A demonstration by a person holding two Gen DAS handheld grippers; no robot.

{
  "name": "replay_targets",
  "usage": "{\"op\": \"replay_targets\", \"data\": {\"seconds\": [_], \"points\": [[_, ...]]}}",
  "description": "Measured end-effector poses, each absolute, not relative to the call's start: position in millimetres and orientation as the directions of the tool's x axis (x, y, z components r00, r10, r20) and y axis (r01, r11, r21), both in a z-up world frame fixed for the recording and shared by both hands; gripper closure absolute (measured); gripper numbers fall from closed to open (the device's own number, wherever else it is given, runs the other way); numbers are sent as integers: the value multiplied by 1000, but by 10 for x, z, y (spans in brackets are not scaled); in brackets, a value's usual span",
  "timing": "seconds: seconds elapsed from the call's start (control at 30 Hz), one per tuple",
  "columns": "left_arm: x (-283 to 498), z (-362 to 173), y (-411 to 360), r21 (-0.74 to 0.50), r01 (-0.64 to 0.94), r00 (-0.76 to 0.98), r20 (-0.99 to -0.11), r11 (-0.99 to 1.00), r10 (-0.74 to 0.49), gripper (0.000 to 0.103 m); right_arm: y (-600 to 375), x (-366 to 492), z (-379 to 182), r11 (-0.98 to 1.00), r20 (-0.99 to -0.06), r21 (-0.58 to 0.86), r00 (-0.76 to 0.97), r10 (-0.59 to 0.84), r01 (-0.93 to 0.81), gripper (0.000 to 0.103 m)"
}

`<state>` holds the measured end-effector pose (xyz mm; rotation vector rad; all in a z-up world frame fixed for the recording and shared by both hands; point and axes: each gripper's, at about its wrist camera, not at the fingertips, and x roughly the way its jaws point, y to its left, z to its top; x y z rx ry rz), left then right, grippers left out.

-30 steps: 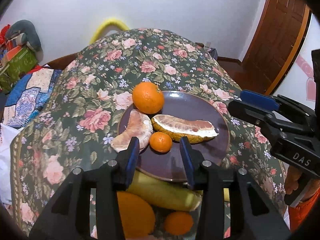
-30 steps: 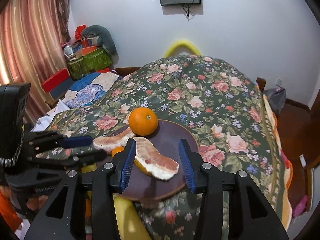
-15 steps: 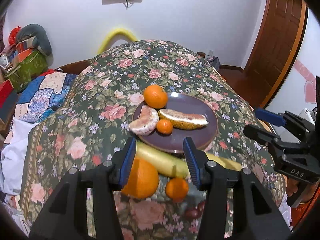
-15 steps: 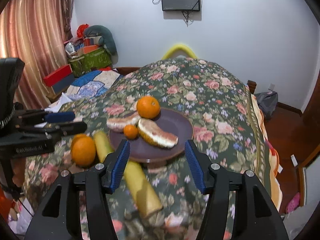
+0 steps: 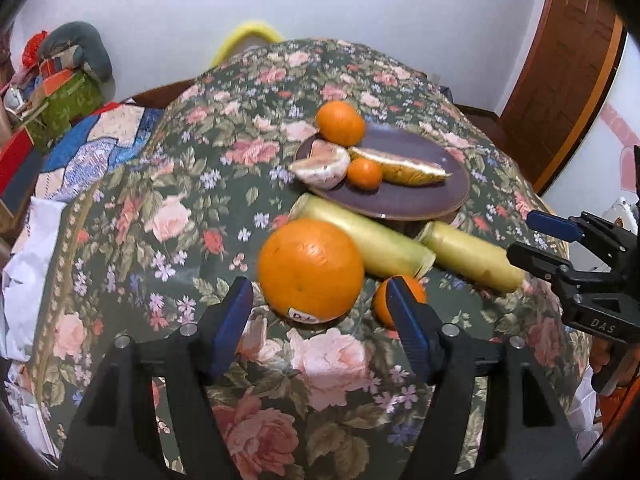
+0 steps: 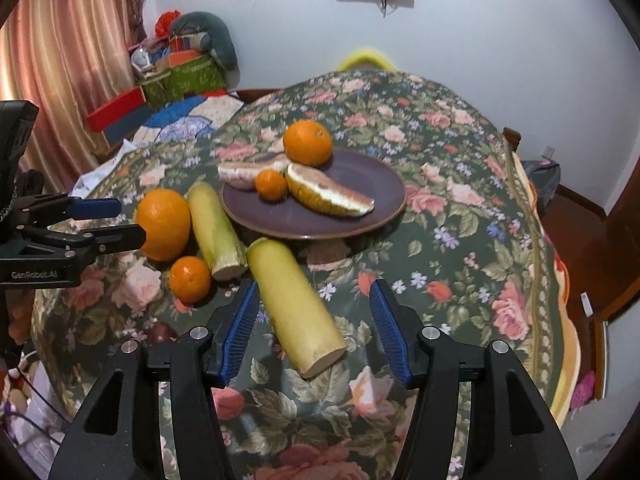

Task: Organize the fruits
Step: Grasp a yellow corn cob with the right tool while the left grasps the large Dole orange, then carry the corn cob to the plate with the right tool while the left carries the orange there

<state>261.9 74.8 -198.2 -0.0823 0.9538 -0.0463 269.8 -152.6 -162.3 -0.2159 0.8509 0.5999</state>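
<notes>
- The left tongs (image 5: pixel 320 304) were released and held low over the near edge of the counter (image 5: pixel 192 184), their jaws standing wide on both sides of the large orange (image 5: pixel 310 268); I judge this as lining up to take it.
- The small orange (image 5: pixel 380 300) lay just beside the right jaw and could be pushed away.
- Two pale yellow cylinders (image 6: pixel 294 306) (image 6: pixel 214 232) lay between the loose fruit and the plate (image 6: pixel 372 196), so they stood in the way.
- The plate, near the middle of the counter, carried an orange (image 6: pixel 308 142), a small mandarin (image 6: pixel 271 185) and two pomelo pieces (image 6: pixel 326 196).
- The right tongs (image 6: pixel 314 322) were released too, jaws apart over the nearer cylinder, grasping nothing.
</notes>
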Motion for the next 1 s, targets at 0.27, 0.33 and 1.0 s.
{"op": "replay_targets", "data": {"seconds": [0.27,0.33,1.0], "points": [[2814,-2229,825,-128,-19,537,-838,992,-98,32,-1325,2831,-1889,806,-795,60,460,396,-589,49],[2853,-2281,835,-138,-16,531,-840,990,-108,31,-1295,2861,-1930,802,-802,65,447,397,-594,49],[2816,-2351,814,-133,-6,561,-821,991,-107,35,-1406,2802,-1948,794,-811,135,394,433,-593,67]]}}
